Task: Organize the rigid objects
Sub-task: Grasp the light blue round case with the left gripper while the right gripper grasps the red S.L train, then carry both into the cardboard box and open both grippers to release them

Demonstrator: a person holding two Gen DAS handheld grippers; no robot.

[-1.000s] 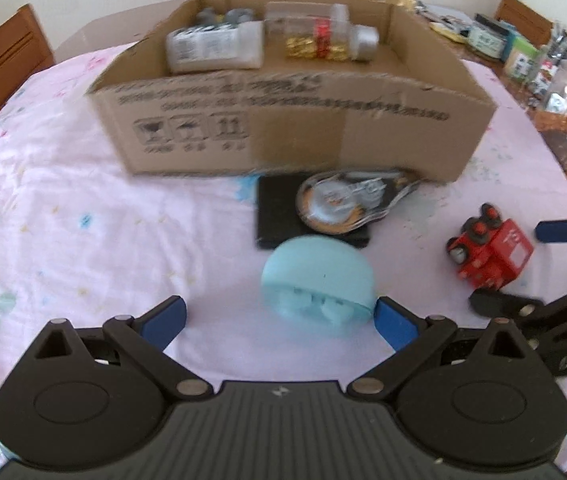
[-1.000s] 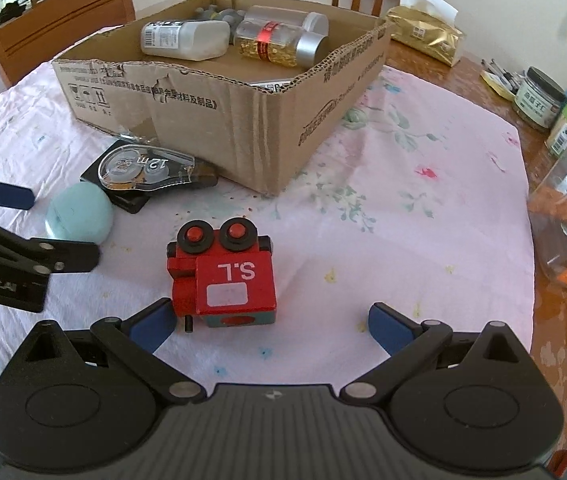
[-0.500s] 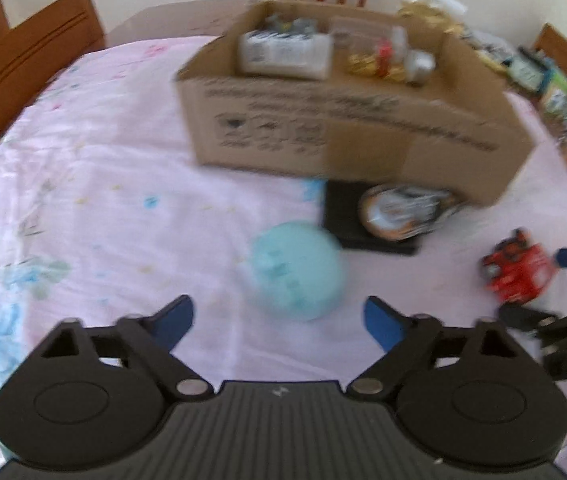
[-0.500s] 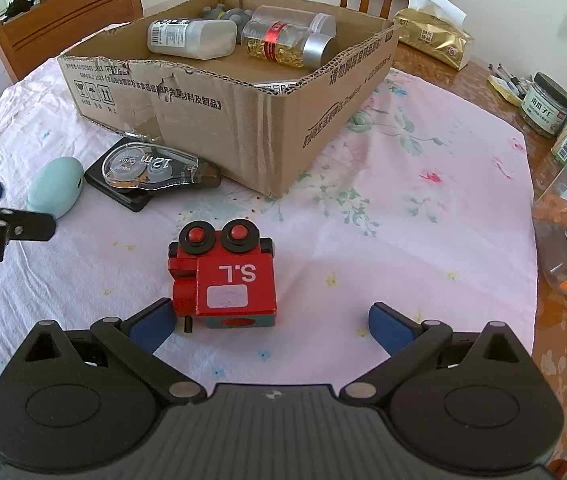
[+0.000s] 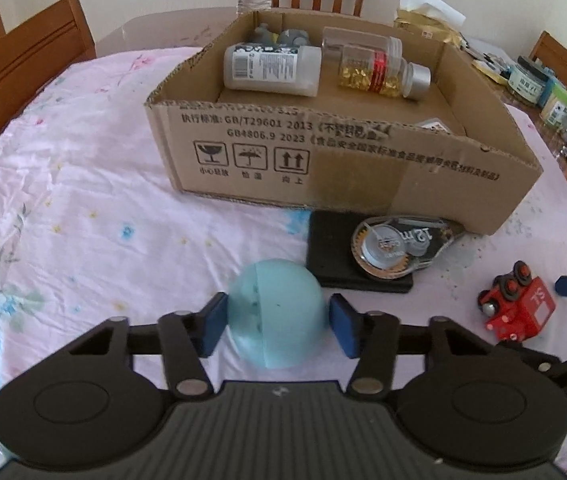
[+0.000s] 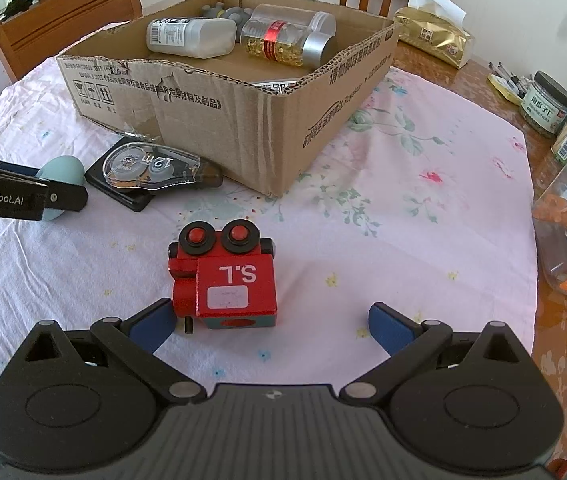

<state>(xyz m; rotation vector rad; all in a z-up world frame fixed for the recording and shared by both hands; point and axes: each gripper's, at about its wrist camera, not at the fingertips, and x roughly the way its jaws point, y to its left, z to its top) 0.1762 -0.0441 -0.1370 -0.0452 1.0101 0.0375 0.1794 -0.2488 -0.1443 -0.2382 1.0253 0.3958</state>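
Smooth teal egg-shaped case | left gripper jaws clamped on it | right gripper jaws apart, perhaps touching boxy red toy train

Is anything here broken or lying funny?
Yes. The cardboard box has a torn, ragged front wall, with a ripped patch near the printed text. The red toy train lies tipped on its side, wheels pointing toward the box. The bottles inside the box lie flat, not upright.

Bottles in box; tape dispenser before box, train right
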